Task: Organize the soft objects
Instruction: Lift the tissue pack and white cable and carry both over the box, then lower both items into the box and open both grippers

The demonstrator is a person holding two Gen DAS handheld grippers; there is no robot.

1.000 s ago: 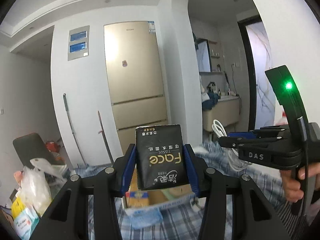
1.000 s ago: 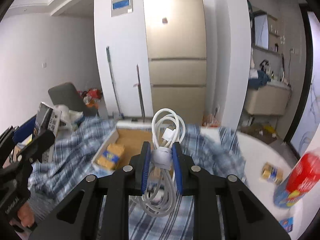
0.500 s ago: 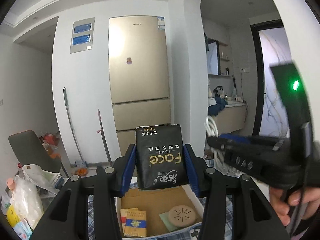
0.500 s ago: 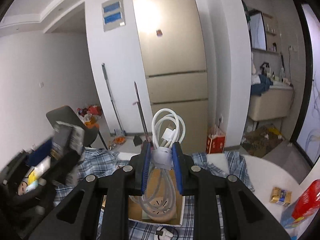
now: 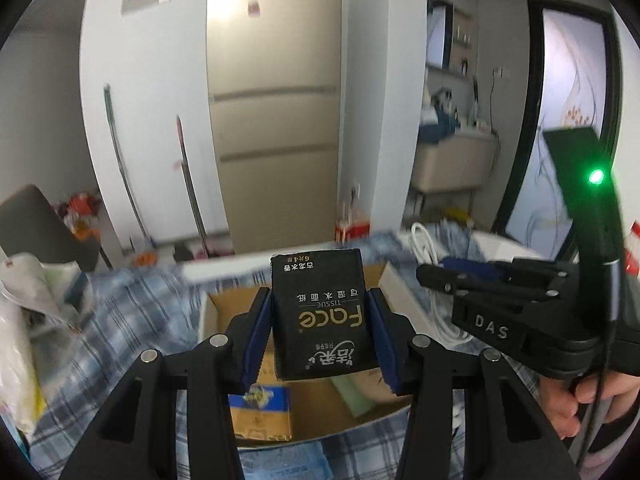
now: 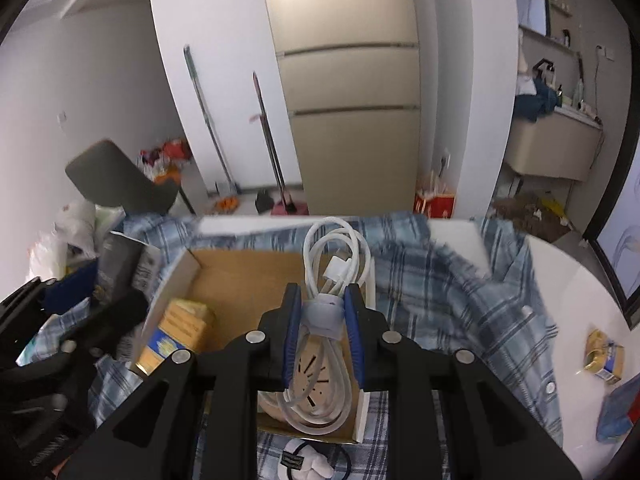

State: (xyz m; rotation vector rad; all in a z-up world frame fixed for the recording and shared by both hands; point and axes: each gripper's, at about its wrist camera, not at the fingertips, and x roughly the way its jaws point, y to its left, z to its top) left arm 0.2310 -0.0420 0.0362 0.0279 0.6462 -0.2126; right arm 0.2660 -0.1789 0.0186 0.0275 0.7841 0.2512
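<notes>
Left gripper: both blue pads are pressed against the sides of a black tissue pack, held upright in the air with its label upside down to the camera. Directly below and beyond it sits the open cardboard box, which contains a yellow-and-blue packet and a pale green item.

Right gripper: the pads pinch a coiled white cable at its grey strap, the loops standing above and hanging below the jaws. It hangs over the near right part of the same box, above a round beige disc with slots. In the left wrist view the right gripper sits close beside the tissue pack, crowding the space over the box.

The box rests on a blue plaid cloth spread over a white table. A black hair tie with a white bundle lies just in front of the box. A small yellow packet lies well apart on the bare table to the right. A dark chair and a beige refrigerator stand behind.
</notes>
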